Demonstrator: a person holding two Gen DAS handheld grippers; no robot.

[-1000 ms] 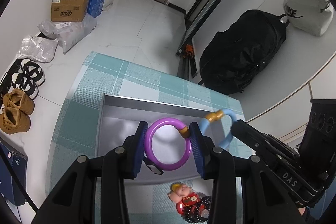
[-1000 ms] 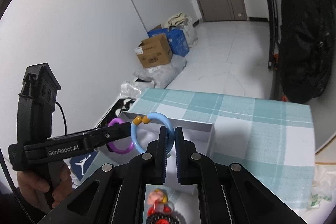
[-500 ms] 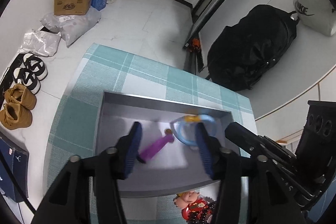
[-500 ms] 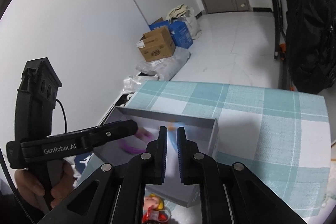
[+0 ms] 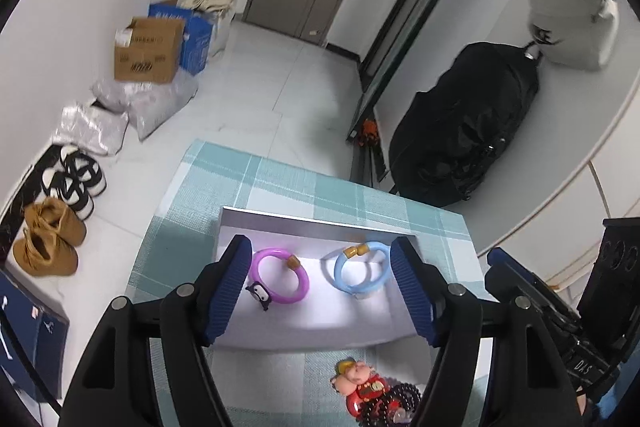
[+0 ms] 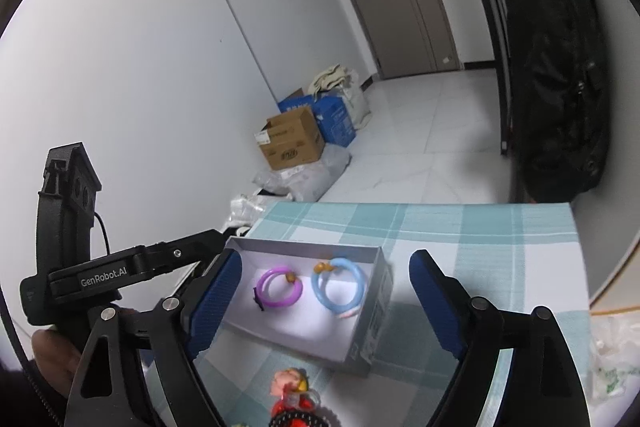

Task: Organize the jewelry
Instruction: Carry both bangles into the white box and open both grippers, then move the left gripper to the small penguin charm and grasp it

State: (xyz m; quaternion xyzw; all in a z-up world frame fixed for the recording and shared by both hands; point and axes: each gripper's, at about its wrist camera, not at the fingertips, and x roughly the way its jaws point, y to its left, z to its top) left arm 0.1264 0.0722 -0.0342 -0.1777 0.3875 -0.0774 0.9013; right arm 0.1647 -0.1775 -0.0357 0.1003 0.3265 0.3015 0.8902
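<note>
Left to right: the left gripper (image 5: pixel 322 291), spread wide and empty, is being held above the grey box (image 5: pixel 280 217). The purple bracelet (image 5: pixel 279 275), gripped a second ago, is now lying flat at the box's left, with the blue bracelet (image 5: pixel 362 269) released just right of it; the right gripper (image 6: pixel 326 301) is likewise gaping empty. Both rings are smooth, glossy, gold-capped. A beaded figurine charm (image 5: pixel 370 389) is being left near, outside, on the checked woven cloth (image 5: pixel 280 175).
</note>
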